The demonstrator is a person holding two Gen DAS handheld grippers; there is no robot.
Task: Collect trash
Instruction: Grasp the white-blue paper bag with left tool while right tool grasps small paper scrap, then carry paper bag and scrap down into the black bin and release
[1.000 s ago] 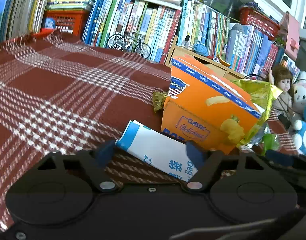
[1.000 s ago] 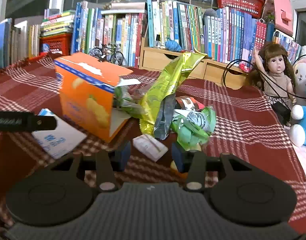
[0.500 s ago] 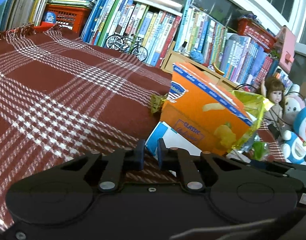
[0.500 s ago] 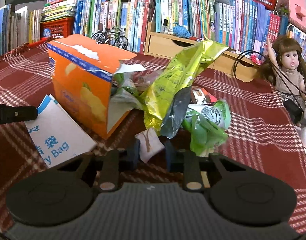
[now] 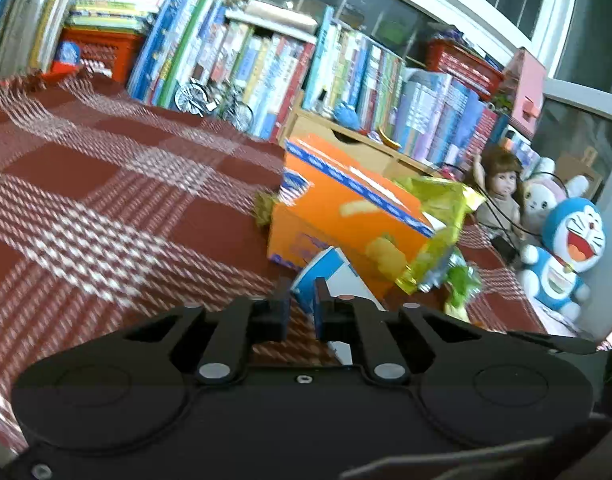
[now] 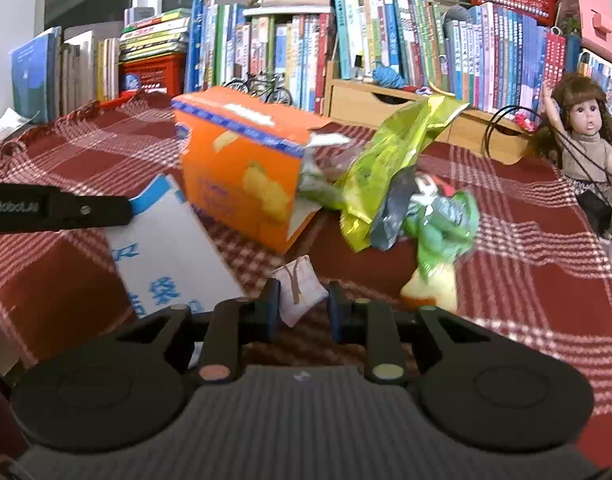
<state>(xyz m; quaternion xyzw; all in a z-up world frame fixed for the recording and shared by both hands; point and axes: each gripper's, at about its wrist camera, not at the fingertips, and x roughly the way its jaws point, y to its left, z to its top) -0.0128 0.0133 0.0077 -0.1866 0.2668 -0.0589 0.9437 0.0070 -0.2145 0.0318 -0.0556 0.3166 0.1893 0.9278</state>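
Since the job is clearing trash, both grippers sit low over the plaid cloth (image 6: pixel 525 240), each at a piece of litter. Largest item: orange box (image 6: pixel 242 176), lying tipped on the cloth, one end torn open, probably empty and light. Yellow-green wrapper (image 6: pixel 389 168) leans against its open end, crumpled; a green wrapper (image 6: pixel 445 228) lies just beside that. White-and-blue bag (image 6: pixel 166 252) lies flat with one corner raised toward the box. Left gripper (image 5: pixel 302 312) is nearly closed on that blue corner, seemingly pinching the thin edge so the flat bag can be peeled up. Smallest: a creased white scrap (image 6: pixel 300 288) near the box's open end. Right gripper (image 6: pixel 302 306) brackets it, jaws narrowed to the scrap's sides; contact looks likely, though blur leaves firmness unclear.
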